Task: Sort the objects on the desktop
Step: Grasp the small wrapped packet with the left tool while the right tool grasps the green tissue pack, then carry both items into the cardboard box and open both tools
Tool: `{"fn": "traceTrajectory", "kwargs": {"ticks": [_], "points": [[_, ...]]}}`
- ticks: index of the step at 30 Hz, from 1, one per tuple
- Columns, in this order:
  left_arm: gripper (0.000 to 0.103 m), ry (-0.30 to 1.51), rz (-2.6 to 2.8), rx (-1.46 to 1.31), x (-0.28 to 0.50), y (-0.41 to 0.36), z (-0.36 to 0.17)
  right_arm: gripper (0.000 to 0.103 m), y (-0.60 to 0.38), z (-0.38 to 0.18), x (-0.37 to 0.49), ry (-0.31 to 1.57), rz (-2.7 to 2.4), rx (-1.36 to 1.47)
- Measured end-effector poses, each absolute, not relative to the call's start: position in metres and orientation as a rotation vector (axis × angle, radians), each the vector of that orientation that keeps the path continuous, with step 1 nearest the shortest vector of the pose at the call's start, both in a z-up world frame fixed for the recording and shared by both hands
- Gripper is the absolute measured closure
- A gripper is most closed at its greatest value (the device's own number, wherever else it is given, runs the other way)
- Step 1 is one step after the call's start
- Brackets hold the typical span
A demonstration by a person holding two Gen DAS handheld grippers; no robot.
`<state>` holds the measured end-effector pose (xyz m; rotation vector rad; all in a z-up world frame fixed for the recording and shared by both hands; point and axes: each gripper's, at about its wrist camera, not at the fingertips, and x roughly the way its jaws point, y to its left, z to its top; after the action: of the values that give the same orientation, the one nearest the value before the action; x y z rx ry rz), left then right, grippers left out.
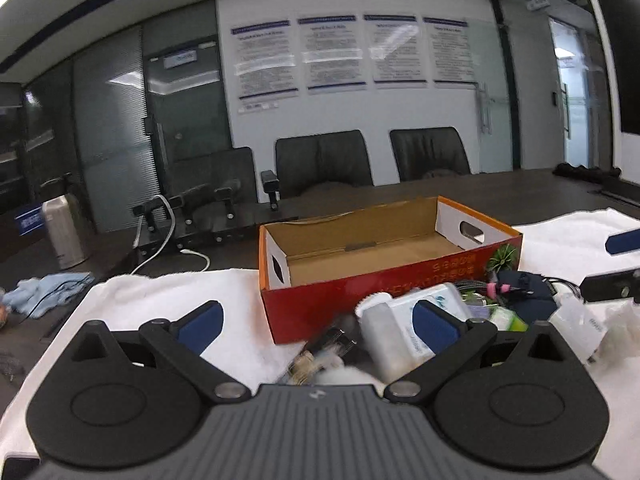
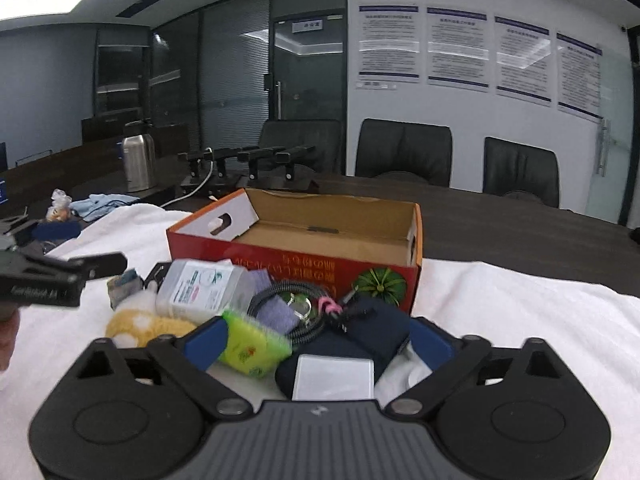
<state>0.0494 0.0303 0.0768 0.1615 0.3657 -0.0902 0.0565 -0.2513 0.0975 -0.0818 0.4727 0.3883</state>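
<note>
Box (image 2: 320, 236) interior free (top open); clutter pile (image 2: 280, 312) blocks front.

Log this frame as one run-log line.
stage: pre-grasp | left tool: open, over white bottle | right tool: open, over navy pouch | red box: empty | pile on white towel

one cardboard box (image 2: 332, 236), one plush toy (image 2: 140, 320), three chairs (image 2: 404, 152), four posters (image 2: 388, 44)

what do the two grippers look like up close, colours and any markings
Both match: a ribbed grey body with a small pale logo, two black rounded plates with circular insets, black link arms on silver pivot pins, and blue finger pads. See the left gripper and the right gripper. In the right wrist view, the left gripper's black side carries faint pale lettering, too blurred to read. No cables show.
</note>
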Motion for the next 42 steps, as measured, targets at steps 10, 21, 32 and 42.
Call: {"fn": "traceTrajectory", "kwargs": {"ticks": [10, 21, 32, 42], "points": [[0.031, 0.576, -0.265, 0.098, 0.081, 0.066, 0.063, 0.019, -0.214, 0.098, 0.093, 0.608, 0.686, -0.213], [0.086, 0.664, -0.337, 0.002, 0.093, 0.084, 0.047, 0.045, -0.187, 0.068, 0.144, 0.732, 0.871, -0.288], [0.095, 0.551, -0.292, 0.010, 0.074, 0.094, 0.102, 0.087, -0.212, 0.116, 0.130, 0.657, 0.839, -0.152], [0.095, 0.480, -0.302, 0.012, 0.172, 0.050, 0.174, 0.087, -0.231, 0.192, 0.212, 0.551, 0.615, -0.032]]}}
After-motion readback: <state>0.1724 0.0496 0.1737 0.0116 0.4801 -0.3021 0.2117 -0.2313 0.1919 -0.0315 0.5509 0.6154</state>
